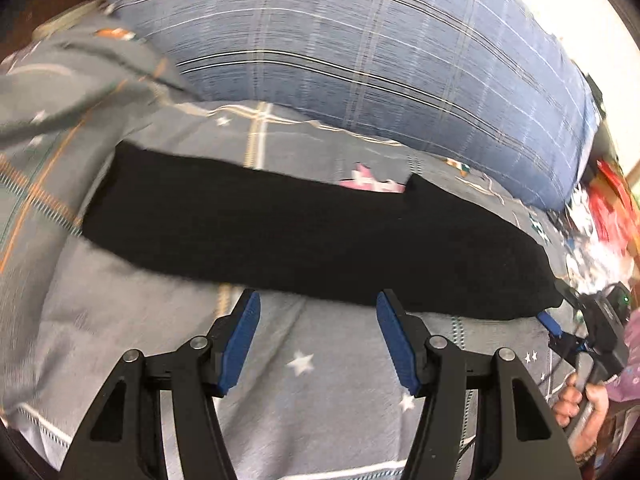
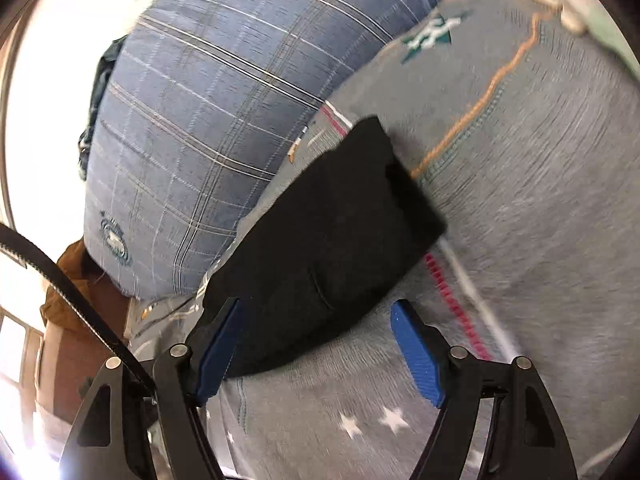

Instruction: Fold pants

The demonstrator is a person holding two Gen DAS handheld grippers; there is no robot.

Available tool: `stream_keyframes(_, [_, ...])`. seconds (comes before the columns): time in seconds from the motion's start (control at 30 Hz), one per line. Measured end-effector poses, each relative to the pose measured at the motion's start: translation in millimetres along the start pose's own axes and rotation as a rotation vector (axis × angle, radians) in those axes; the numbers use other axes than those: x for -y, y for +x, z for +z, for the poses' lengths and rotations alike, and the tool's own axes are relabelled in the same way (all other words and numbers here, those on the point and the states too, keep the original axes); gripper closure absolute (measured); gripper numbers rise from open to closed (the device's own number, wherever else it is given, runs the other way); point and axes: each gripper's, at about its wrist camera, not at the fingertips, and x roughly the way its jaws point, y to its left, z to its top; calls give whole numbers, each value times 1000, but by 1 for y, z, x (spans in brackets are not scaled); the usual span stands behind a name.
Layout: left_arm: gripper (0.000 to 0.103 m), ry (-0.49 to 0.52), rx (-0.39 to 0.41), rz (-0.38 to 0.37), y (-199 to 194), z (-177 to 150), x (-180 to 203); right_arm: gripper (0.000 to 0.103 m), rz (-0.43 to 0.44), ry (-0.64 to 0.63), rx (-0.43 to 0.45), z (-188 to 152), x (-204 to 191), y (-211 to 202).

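Pants [image 1: 304,240] flat, just beyond both open jaws

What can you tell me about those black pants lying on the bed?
The black pants look like soft, matte knit fabric, already folded lengthwise into one long, flat strip. They lie on a grey star-print bedsheet, in front of a blue plaid pillow. One small corner sticks up along the far edge. Both grippers are open near the near edge, and neither pinches the cloth.

Both wrist cameras look steeply down along their fingers [image 1: 244,328] at the bed [image 1: 320,380], close up. They share the black pants [image 1: 304,240] and the blue plaid pillow [image 2: 192,120].
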Motion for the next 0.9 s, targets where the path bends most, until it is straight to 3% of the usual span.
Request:
stream_keyframes(0.03, [43,-16,5,10,-2,-2,-6,24,-25,-5,28,3,-3,3])
stream_keyframes(0.1, [43,-40,9,23,-6,-4,-16,35,-55,9,61,9,-6,10])
stream_keyframes(0.13, [43,-55,11,24,-8,-6,-21,72,-69,28,51,11,-6,14])
stream_keyframes(0.17, [43,-69,15,25,-12,-6,-27,79,-74,43,36,13,-5,16])
stream_keyframes(0.3, [43,-83,33,53,-25,-6,-41,83,-48,43,57,15,-4,-4])
stream_keyframes(0.63, [43,-110,31,72,-22,-6,-55,84,-139,-5,92,48,20,-42])
stream_keyframes(0.77, [43,-148,28,89,-18,4,-70,70,-238,-37,47,50,27,-36])
stream_keyframes(0.9, [41,-162,41,106,-10,20,-84,63,-325,-174,145,44,-3,-61])
